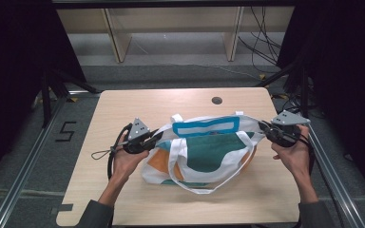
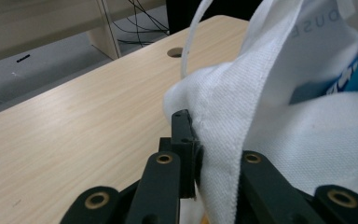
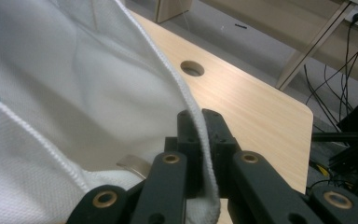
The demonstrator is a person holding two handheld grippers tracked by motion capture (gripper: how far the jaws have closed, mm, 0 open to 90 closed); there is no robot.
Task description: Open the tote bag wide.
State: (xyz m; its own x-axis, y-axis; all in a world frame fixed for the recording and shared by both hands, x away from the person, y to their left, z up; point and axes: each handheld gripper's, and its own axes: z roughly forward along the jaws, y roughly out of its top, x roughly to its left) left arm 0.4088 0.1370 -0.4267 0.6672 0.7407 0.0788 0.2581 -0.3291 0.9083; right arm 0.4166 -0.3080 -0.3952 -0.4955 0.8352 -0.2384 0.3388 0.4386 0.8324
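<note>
Tote bag [image 1: 204, 152] held at both ends above a pale wooden surface [image 1: 123, 102], seen from above and along each pair of jaws. The left hand-held gripper [image 1: 154, 135] is clamped on the bag's left edge; in the left gripper view [image 2: 193, 140] white woven fabric [image 2: 242, 116] is folded between its black jaws, which stand nearly together on the cloth. The right hand-held gripper [image 1: 262, 126] is clamped on the bag's right edge; in the right gripper view [image 3: 200, 135] a stitched white hem [image 3: 186, 98] runs between its jaws, pinched close. The bag spans the gap between the two hand-held grippers, its mouth edge stretched between them; its body, white with teal, blue and orange patches, hangs toward the person and lies on the surface. Two white handles [image 1: 190, 178] loop out from the bag on the person's side. A round hole [image 1: 216, 100] in the surface lies beyond the bag, away from both hand-held grippers. Each hand [image 1: 126, 161] grips its tool from below.
</note>
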